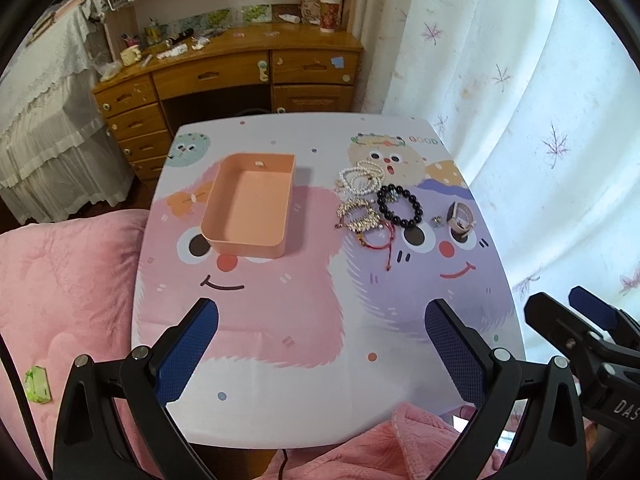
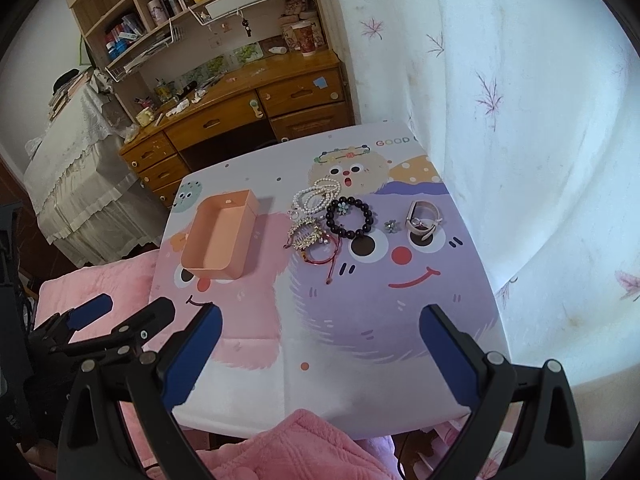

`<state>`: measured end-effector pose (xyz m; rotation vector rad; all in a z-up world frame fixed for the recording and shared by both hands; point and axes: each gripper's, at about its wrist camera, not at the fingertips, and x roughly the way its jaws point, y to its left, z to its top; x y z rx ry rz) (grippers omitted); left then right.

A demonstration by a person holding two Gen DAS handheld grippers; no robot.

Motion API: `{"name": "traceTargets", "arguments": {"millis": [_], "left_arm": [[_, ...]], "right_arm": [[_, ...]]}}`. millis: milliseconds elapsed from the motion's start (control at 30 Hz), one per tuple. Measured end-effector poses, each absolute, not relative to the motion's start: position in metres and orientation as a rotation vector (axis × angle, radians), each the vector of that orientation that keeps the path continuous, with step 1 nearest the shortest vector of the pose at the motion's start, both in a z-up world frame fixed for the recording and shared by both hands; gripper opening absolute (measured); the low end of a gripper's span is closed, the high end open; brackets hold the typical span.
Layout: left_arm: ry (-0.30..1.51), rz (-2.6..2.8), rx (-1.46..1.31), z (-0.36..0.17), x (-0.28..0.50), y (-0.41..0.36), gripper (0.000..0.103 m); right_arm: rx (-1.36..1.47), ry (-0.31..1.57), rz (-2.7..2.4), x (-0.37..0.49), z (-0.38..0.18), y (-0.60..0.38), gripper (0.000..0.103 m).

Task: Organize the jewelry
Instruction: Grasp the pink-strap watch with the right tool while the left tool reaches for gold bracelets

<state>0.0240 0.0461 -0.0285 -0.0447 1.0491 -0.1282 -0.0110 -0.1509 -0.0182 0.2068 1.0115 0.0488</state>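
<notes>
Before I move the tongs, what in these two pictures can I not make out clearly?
- Tangle of clip and red cord beside the black beads: both views, pieces overlap, so the count is unclear.
- Small flower piece near the watch: too small to tell what it is.
- Box near corner: left view, its own front wall hides it.
- Table front edge: both views, pink blanket covers it.
</notes>
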Motion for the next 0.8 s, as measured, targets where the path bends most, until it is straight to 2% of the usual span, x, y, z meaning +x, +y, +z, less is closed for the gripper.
{"name": "traceTargets", "arguments": {"millis": [367,500,567,633,800], "left_arm": [[1.068,-0.228,-0.093,-0.085,0.048,0.042,0.102],[1.085,-0.231,-0.118,-0.119,0.073,0.021,0.101],[1.086,-0.222,-0.128,-0.135,0.09,0.008,0.098],[1.074,-0.217,-0.128,-0.15,0.105,-0.005,0.098],[1.01,-0.153,-0.018,-0.183,0.144,-0.04,0.096]], "right_arm": [[0.191,0.979,-0.015,0.0,-0.048,-0.158,0.099],[0.21,0.964,-0.02,0.029,-0.069,-0.181,0.09],[0.227,0.977,-0.029,0.051,-0.085,-0.196,0.086],[0.249,0.989,-0.032,0.071,-0.101,-0.209,0.077],[0.298,1.025,-0.046,0.123,-0.146,-0.242,0.065]]}}
